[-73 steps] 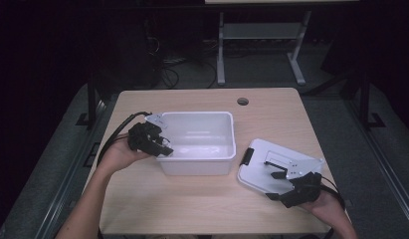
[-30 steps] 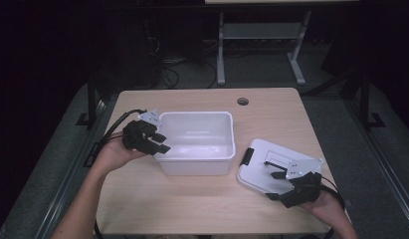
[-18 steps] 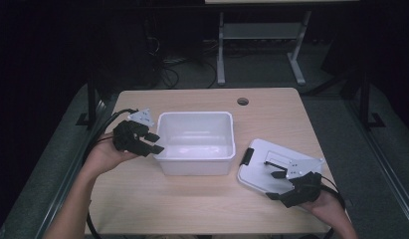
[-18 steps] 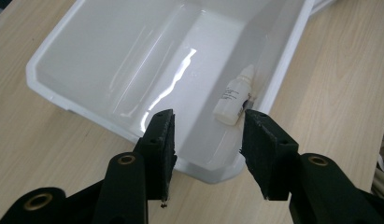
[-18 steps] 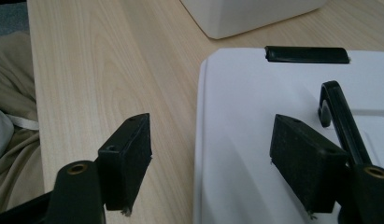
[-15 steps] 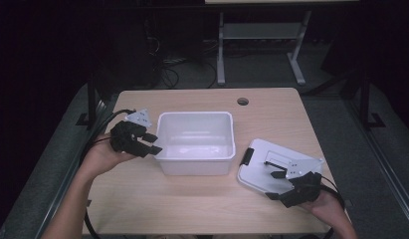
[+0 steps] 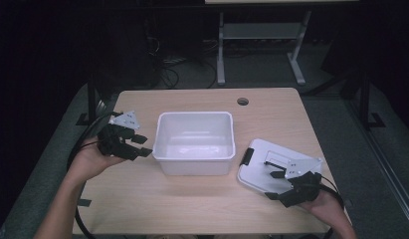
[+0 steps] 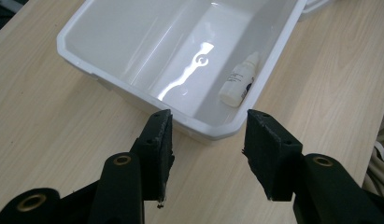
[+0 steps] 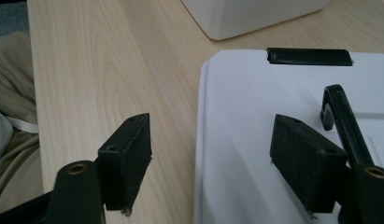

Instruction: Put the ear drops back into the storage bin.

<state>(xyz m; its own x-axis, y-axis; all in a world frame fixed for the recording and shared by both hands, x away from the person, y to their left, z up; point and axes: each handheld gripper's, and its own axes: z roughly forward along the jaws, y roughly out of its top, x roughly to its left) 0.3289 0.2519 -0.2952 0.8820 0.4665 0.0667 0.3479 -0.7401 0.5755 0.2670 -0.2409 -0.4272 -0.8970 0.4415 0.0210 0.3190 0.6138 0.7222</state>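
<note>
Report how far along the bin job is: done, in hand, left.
Done: a small white dropper bottle lies inside the white bin. In hand: nothing. The left gripper, jaws just opening and empty, sits beside the bin; the right gripper stands open over the white lid. Left, probably: gripping the lid, which lies on the table, and closing the bin.

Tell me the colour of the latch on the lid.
Black, on a white lid; the latch shows best in the right gripper view.

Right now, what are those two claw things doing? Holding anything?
Left gripper: open, jaws just been opening, nothing between them, beside the white bin.
Right gripper: open, holding nothing, over the lid's edge.
</note>
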